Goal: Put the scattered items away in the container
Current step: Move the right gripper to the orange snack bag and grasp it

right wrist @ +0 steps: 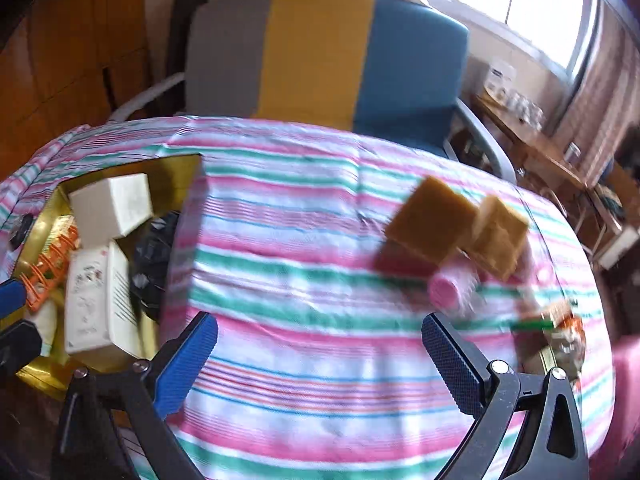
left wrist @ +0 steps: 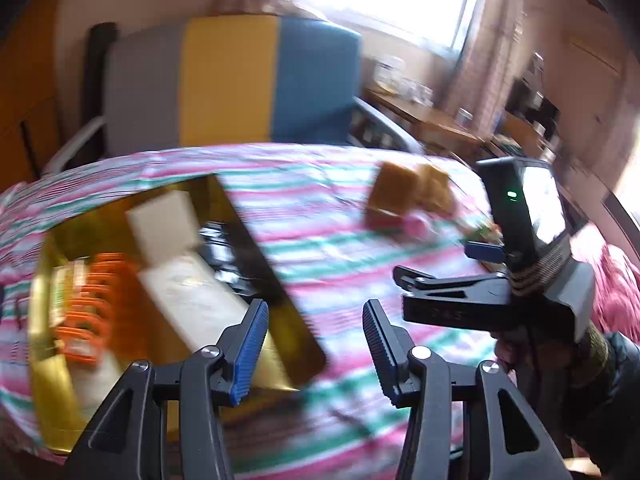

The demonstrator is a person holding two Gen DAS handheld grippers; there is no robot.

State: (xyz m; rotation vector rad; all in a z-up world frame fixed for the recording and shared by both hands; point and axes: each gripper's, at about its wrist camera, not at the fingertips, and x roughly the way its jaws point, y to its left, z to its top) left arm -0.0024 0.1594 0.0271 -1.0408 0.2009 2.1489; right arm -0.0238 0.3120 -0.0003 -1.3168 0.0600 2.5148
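A gold container [left wrist: 298,344] [right wrist: 176,178] sits on the left of the striped tablecloth [right wrist: 304,240]. It holds white boxes [left wrist: 172,232] [right wrist: 112,208], an orange ridged item [left wrist: 90,304] [right wrist: 50,264] and something black [right wrist: 154,256]. Two brown boxes [right wrist: 432,224] [left wrist: 394,190], a pink roll [right wrist: 452,290], a green stick [right wrist: 534,325] and a packet [right wrist: 566,334] lie scattered at the right. My left gripper [left wrist: 316,348] hovers beside the container's near right corner, open with nothing between its pads. My right gripper [right wrist: 320,364] [left wrist: 444,264] stands wide open and empty over bare cloth.
A chair with grey, yellow and blue panels [right wrist: 320,56] stands behind the table. A wooden side table with jars [right wrist: 520,120] is at the far right under a bright window. A dark sleeve and hand [left wrist: 600,376] hold the right gripper. The picture is blurred by motion.
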